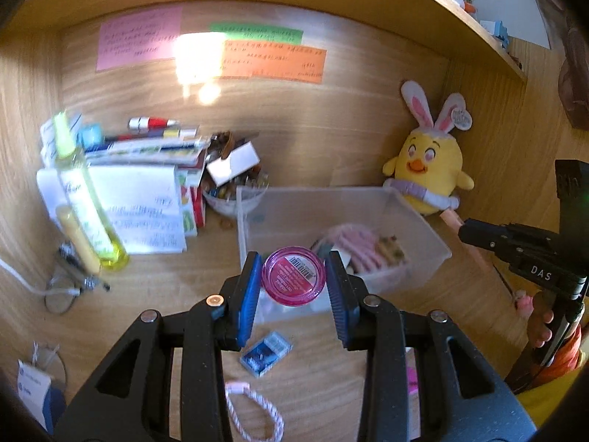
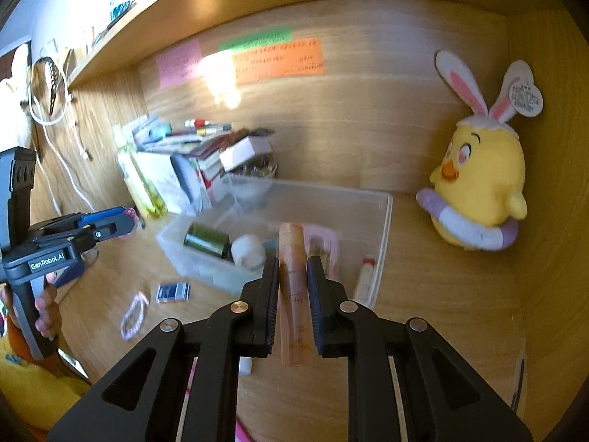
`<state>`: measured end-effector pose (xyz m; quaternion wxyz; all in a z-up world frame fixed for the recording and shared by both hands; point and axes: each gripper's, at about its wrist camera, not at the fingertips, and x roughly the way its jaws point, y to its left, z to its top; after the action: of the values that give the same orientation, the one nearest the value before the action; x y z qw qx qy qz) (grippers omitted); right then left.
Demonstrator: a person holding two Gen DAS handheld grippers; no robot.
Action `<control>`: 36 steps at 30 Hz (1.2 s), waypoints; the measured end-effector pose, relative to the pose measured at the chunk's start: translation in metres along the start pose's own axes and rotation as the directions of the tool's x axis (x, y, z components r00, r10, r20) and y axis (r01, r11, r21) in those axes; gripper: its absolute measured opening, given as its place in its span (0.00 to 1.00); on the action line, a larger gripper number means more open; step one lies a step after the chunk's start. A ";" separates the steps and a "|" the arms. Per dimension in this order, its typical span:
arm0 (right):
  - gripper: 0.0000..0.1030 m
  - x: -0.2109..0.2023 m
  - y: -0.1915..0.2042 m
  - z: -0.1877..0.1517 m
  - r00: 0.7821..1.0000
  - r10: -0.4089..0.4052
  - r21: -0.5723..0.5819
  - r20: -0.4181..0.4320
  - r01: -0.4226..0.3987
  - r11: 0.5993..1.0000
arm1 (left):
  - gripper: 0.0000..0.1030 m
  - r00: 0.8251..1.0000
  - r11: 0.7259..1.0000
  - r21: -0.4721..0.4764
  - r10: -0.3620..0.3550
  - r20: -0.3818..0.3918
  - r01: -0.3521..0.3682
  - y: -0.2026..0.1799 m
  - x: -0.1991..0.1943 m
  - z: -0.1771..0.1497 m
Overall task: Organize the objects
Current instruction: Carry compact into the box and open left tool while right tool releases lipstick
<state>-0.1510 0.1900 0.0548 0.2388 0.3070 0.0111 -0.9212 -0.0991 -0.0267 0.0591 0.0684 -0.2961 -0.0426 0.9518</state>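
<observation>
Step judged: carry-to-bin, both hands loaded. Round pink translucent plastic jar with barcode label (image 1: 293, 275) is held between jaws of left gripper (image 1: 293, 283), poised over near edge of clear rectangular plastic storage bin (image 1: 423, 228). Slim peach-coloured cosmetic tube (image 2: 292, 294) is clamped lengthwise in right gripper (image 2: 292, 296), aimed at same bin.

Next move calls for lowering over open space in bin, then release (one at a time seems safer).

Bin contents blurred; tube's lower end is cut off by jaws. Small blue packet (image 1: 265, 353) and pink-white cord loop (image 1: 254, 412) lie on wooden worktop (image 1: 154, 283).
</observation>
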 end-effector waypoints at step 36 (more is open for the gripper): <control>0.14 0.095 -0.010 -0.002 0.979 0.028 0.005 -0.203 -0.027 1.000 | 0.34 0.966 0.996 0.008 -0.086 -0.246 0.091 -0.020 0.108 0.007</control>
<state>-0.2204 0.1584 -0.0022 0.2488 0.3997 0.0301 -0.8817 -0.1894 0.0096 0.0068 0.1183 -0.4085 -0.0378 0.9043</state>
